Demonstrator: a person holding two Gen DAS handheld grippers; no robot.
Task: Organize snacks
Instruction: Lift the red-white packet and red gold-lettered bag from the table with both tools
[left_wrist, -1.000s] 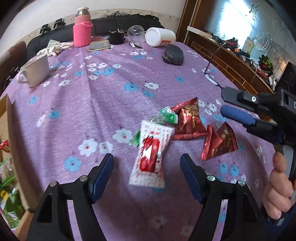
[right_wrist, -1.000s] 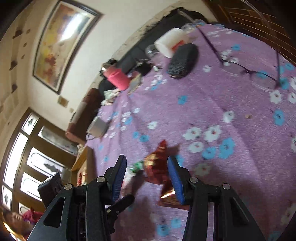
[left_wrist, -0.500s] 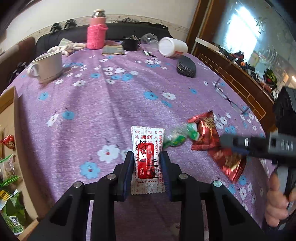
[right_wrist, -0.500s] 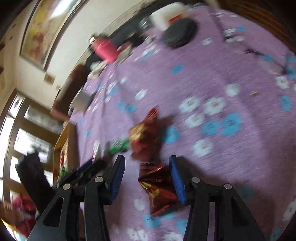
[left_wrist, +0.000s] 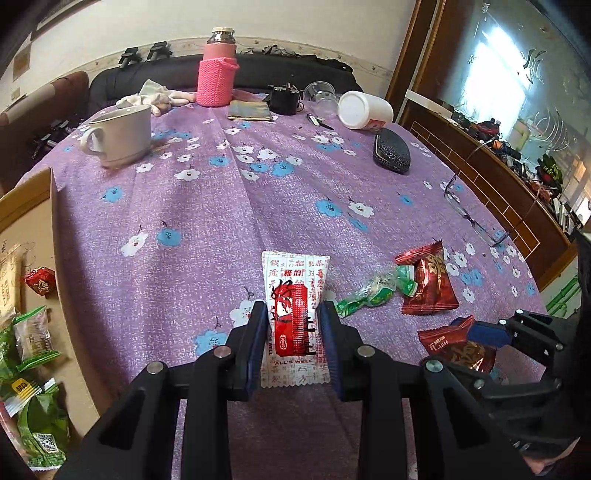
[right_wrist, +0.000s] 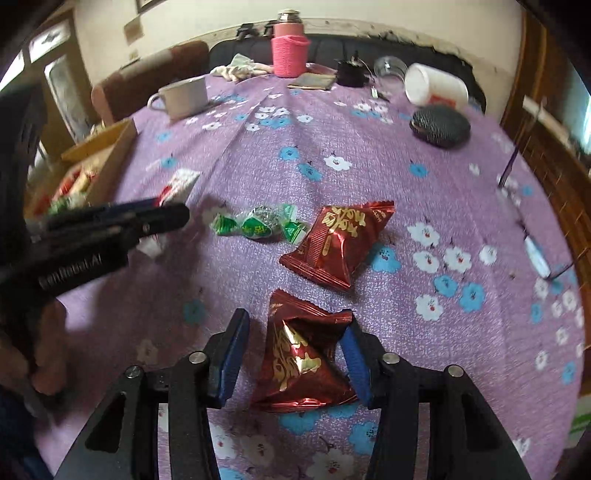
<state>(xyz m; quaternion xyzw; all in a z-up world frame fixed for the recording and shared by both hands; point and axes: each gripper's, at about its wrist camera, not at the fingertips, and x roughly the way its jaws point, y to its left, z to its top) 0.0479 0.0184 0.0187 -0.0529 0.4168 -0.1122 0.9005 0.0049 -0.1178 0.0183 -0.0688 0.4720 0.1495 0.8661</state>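
The box (left_wrist: 26, 229) of packed snacks sits at the left edge of the counter (left_wrist: 207, 221), which carries a purple flowered cloth.

Left gripper (left_wrist: 293, 328): it points steeply down at the counter. Its fingers (left_wrist: 258, 332) are closed on the white snack packet (left_wrist: 295, 288), one pad against each long side. The packet's upper half projects forward beyond the fingertips. A second ago these fingers stood wide apart with the packet lying loose between them; they have since clamped it. The mug (left_wrist: 118, 134) and the pink bottle (left_wrist: 218, 74) now appear nearer the centre of the left wrist view.

Centre of the counter: green wrapped candies (right_wrist: 258, 223) lie beside a red snack bag (right_wrist: 340, 243), touching it. Both are well ahead of the right gripper.

Right gripper (right_wrist: 291, 354): it points steeply down, held level across the frame. A second ago its view was rolled hard to one side. A second red bag (right_wrist: 299, 354) lies between its fingers (right_wrist: 231, 354), which are closing. The right pad touches the bag's edge; the left pad stands apart from it, so the bag is not yet clamped. Half a second ago the fingers were wider about this bag.

Right side: a pair of glasses (left_wrist: 476, 214) rests near the counter's edge, with a dark case (left_wrist: 391, 151) further back.
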